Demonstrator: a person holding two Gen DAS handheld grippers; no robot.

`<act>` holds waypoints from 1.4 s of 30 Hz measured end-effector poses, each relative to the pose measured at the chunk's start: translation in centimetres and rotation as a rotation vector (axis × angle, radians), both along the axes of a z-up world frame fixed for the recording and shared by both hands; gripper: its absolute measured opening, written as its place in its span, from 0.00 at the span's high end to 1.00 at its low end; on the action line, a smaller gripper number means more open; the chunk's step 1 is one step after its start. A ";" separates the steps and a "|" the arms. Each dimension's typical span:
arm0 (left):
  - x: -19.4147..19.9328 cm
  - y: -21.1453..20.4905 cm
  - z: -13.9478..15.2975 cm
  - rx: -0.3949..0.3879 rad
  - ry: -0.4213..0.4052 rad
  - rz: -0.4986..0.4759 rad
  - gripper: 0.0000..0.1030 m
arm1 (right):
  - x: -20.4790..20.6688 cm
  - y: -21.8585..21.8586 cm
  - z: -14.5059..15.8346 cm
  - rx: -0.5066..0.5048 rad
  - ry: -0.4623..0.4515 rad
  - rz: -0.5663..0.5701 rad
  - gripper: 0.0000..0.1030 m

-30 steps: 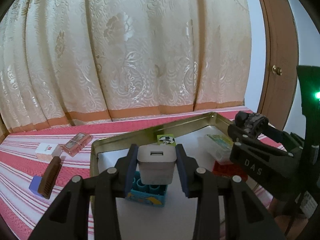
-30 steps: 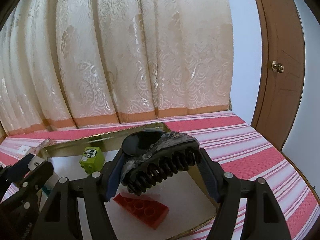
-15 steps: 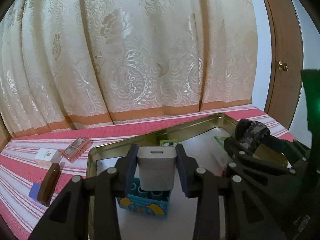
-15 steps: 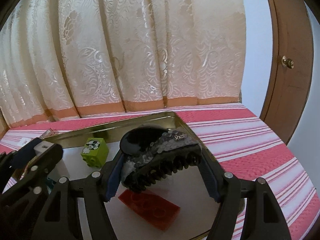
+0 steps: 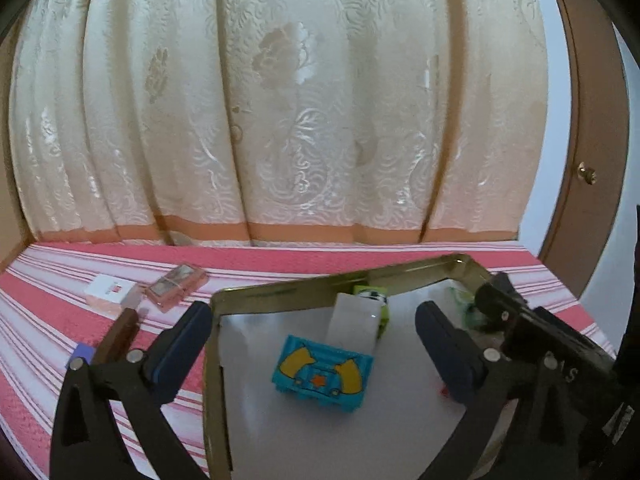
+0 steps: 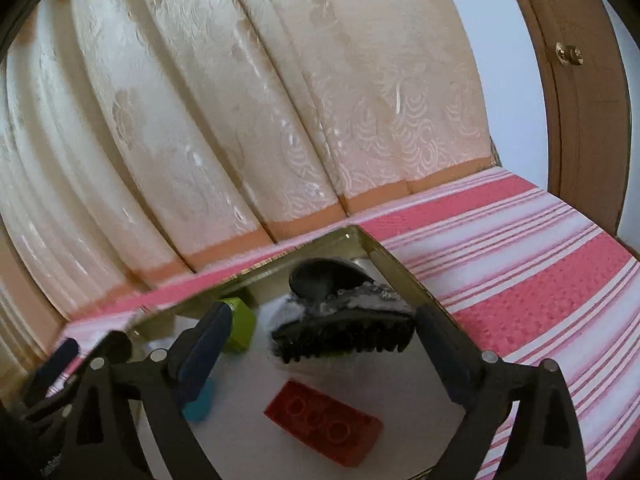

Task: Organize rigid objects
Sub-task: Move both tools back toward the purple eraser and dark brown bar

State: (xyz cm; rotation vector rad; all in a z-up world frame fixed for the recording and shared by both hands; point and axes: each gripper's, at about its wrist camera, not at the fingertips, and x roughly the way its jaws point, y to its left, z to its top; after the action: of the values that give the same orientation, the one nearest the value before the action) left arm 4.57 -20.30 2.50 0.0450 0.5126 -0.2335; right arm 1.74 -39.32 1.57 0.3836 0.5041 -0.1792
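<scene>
My left gripper (image 5: 314,334) is open over the gold metal tray (image 5: 280,290). The white charger block (image 5: 354,320) is free of its jaws, inside the tray, between the blue toy brick (image 5: 322,374) and the green brick (image 5: 370,292). My right gripper (image 6: 320,340) is open over the tray's right part (image 6: 394,266). The black hair claw clip (image 6: 344,316) is between its fingers and loose from them; whether it rests on the tray floor I cannot tell. A red brick (image 6: 322,420) lies in the tray below it. The green brick also shows in the right wrist view (image 6: 240,324).
On the red striped cloth (image 5: 280,258) left of the tray lie a white box (image 5: 108,288), a pink clear case (image 5: 176,286), a brown bar (image 5: 116,336) and a small purple piece (image 5: 80,354). A cream curtain (image 5: 280,100) hangs behind. A wooden door (image 6: 576,80) stands at the right.
My left gripper opened and let go of the white charger, which now is in the tray. My right gripper opened and released the black hair clip. Both views tilted.
</scene>
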 end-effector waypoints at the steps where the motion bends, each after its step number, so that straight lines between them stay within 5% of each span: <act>1: -0.2 0.0 0.1 0.001 -0.004 -0.001 0.00 | -0.1 0.1 0.2 -0.008 -0.012 -0.003 0.08; 7: -0.7 -0.1 0.1 0.049 -0.035 0.005 0.00 | -2.0 0.4 1.9 -0.036 -0.137 -0.039 0.08; 19: -0.5 3.0 0.0 0.021 -0.029 0.057 0.00 | -3.0 0.1 2.3 -0.103 -0.158 -0.118 0.08; 35: -1.3 7.0 0.0 0.074 -0.164 0.204 0.00 | -6.7 1.1 2.8 -0.168 -0.350 -0.298 0.04; 42: -1.5 7.6 -0.6 0.126 -0.160 0.201 0.00 | -6.8 1.6 2.6 -0.160 -0.321 -0.317 0.04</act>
State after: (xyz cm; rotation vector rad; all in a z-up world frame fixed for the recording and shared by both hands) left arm 3.10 -12.72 1.92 0.1333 0.3690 -0.0003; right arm -5.02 -37.71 4.21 0.3258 0.1079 -0.4535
